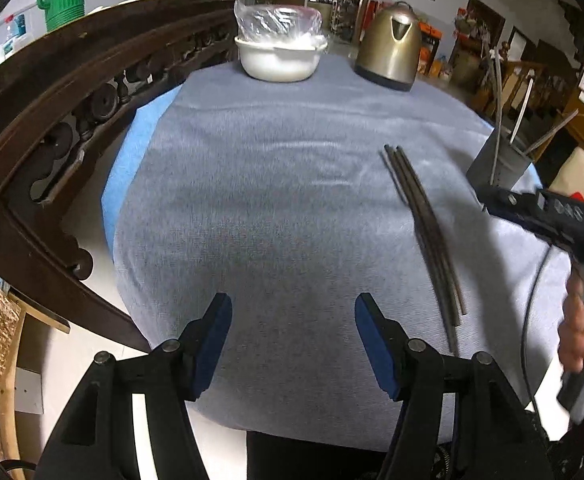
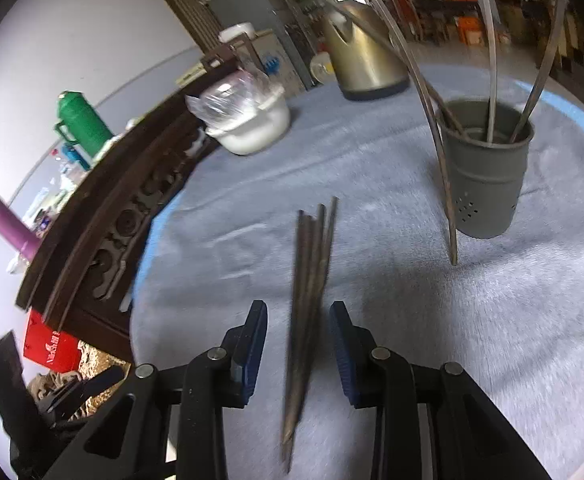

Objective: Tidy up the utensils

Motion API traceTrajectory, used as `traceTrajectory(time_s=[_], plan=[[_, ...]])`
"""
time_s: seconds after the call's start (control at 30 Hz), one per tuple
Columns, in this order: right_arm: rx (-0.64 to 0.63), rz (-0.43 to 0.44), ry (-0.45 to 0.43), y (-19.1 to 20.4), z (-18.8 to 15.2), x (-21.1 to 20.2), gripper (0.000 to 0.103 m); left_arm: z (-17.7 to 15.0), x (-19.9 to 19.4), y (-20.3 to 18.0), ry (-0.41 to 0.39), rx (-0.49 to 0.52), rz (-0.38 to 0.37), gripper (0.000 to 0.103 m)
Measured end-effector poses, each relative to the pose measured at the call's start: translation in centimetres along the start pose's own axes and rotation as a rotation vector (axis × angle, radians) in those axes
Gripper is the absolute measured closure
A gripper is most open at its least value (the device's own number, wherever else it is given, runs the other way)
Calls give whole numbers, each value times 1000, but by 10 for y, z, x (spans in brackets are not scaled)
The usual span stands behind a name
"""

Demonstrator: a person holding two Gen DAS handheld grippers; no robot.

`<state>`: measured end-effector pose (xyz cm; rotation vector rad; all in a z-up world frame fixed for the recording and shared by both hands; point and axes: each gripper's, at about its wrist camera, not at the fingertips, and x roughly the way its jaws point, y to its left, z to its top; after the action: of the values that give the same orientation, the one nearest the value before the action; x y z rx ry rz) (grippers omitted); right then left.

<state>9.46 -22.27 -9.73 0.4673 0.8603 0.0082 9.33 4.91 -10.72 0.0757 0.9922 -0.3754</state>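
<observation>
Chopsticks (image 2: 310, 280), a dark bundle of them, lie loose on the grey-blue cloth (image 1: 271, 184) covering the table, running lengthwise between the pads of the right gripper (image 2: 298, 350). Those pads sit apart on either side of the bundle without pressing it, so nothing's grabbed. The left gripper (image 1: 292, 344) is spread wide over bare cloth, holding nothing, with the chopsticks off to its right.

Plenty of free cloth in the middle. A grey holder (image 2: 488, 168) stands upright toward the far right, already with several long utensils leaning out of it, and one thin stick (image 2: 438, 152) stands propped outside its wall, tip on the cloth. At the far edge sit a white bowl (image 1: 277, 58) under plastic and a metal kettle (image 1: 390, 50). A carved dark wooden rail (image 1: 51, 120) hems in the left side closely.
</observation>
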Motion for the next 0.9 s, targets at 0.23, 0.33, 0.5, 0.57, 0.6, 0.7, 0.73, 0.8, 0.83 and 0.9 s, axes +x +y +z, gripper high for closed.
traceTrajectory(time_s=[0.23, 0.33, 0.5, 0.57, 0.6, 0.7, 0.73, 0.8, 0.83, 0.9], plan=[[22, -9, 6, -5, 22, 26, 68, 4, 11, -1, 29, 19, 12, 38], [8, -27, -15, -9, 24, 18, 68, 6, 18, -2, 55, 2, 3, 38], [35, 23, -52, -30, 19, -10, 68, 26, 14, -20, 25, 31, -23, 38], [39, 34, -63, -39, 14, -22, 68, 38, 9, -31, 9, 34, -59, 38], [38, 29, -69, -43, 13, -26, 68, 46, 6, -38, -3, 39, -78, 38], [53, 27, -71, -58, 6, -37, 68, 64, 5, -59, -14, 50, -137, 38], [67, 30, -71, -66, 3, -41, 68, 70, 6, -66, -17, 54, -159, 38], [89, 33, -66, -80, -5, -46, 68, 80, 7, -81, -27, 61, -167, 38], [98, 32, -62, -86, -9, -47, 68, 86, 8, -88, -27, 64, -169, 38], [126, 28, -59, -100, -16, -49, 68, 100, 9, -105, -30, 69, -192, 38]])
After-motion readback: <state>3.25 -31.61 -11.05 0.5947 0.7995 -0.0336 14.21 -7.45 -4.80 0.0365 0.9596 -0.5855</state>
